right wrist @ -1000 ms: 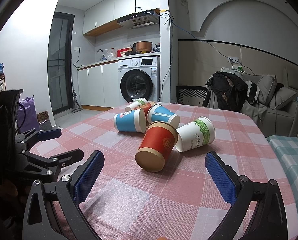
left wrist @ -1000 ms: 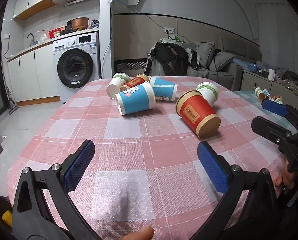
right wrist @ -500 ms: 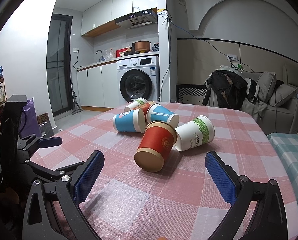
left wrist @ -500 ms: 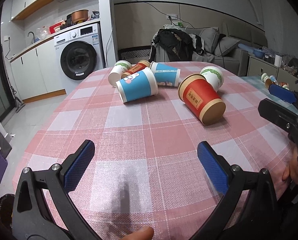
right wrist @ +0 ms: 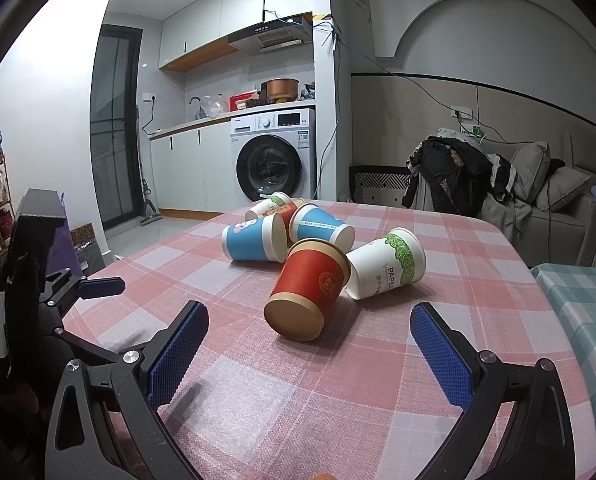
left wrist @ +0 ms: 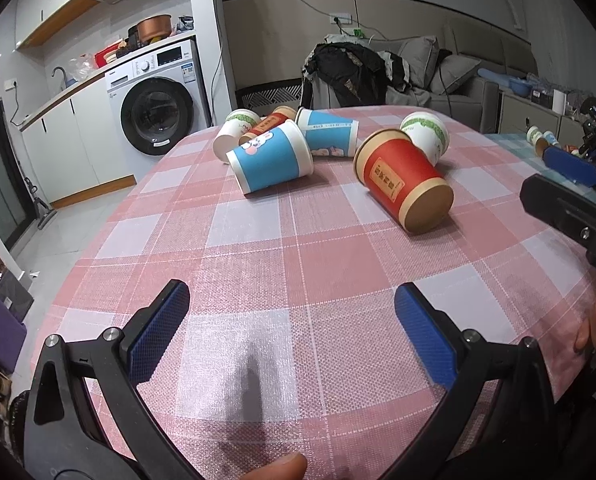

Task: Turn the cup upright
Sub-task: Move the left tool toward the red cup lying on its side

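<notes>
Several paper cups lie on their sides in a cluster on the pink checked tablecloth (left wrist: 258, 264). The nearest is a red cup (left wrist: 402, 182), its base toward me; it also shows in the right wrist view (right wrist: 308, 286). A blue cup (left wrist: 270, 158) (right wrist: 254, 238) lies left of it, a second blue cup (left wrist: 328, 134) behind, a white cup with green print (left wrist: 426, 132) (right wrist: 386, 264) to the right. My left gripper (left wrist: 292, 312) is open and empty above the near tablecloth. My right gripper (right wrist: 310, 328) is open and empty, just short of the red cup.
A white cup (left wrist: 234, 132) and another red cup (left wrist: 270, 122) lie at the back of the cluster. The table's left edge drops to the floor before a washing machine (left wrist: 158, 100). A second table with a teal cloth (right wrist: 578, 308) stands on the right.
The left gripper has moved forward and tilted down, so the cups sit higher and larger in its view. The right gripper has crept slightly closer to the red cup.
</notes>
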### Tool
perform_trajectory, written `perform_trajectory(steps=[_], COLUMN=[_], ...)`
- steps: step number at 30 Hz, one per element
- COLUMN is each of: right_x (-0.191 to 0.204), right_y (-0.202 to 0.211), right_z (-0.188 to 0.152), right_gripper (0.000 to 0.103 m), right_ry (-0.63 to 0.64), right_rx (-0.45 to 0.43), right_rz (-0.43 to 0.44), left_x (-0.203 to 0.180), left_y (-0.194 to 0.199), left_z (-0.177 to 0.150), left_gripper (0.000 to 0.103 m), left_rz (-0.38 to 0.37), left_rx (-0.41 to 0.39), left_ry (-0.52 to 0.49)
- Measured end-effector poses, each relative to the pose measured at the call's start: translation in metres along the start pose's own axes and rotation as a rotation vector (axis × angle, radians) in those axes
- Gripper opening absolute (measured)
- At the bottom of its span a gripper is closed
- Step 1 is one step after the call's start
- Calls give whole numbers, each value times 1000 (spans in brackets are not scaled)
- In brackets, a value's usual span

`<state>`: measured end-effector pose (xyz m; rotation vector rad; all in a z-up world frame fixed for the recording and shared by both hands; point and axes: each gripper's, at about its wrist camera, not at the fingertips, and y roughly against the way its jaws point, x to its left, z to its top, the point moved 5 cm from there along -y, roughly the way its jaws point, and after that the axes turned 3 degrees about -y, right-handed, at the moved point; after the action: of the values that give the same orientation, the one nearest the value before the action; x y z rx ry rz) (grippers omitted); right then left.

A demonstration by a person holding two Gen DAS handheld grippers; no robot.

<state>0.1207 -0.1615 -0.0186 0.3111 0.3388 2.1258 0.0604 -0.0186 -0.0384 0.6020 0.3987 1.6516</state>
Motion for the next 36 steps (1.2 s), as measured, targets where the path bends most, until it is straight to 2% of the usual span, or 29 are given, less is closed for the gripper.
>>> perform_trajectory(steps=[17,31,36], right_x=[-21,-42,-53], right_y=[2,2,1], right_z=[2,0,1], right_gripper=[103,103,103], right_ry=[-29,-44,-69], right_rx=[19,44,51], right_rz=[-63,-138,-183], left_x=[-12,-29,-35], left_y=[-9,-31,-44], left_z=[8,38,53], left_gripper=[102,102,102], left_rz=[-18,-69,-46], left_rx=[37,66,81], left_ry=[-29,9,16])
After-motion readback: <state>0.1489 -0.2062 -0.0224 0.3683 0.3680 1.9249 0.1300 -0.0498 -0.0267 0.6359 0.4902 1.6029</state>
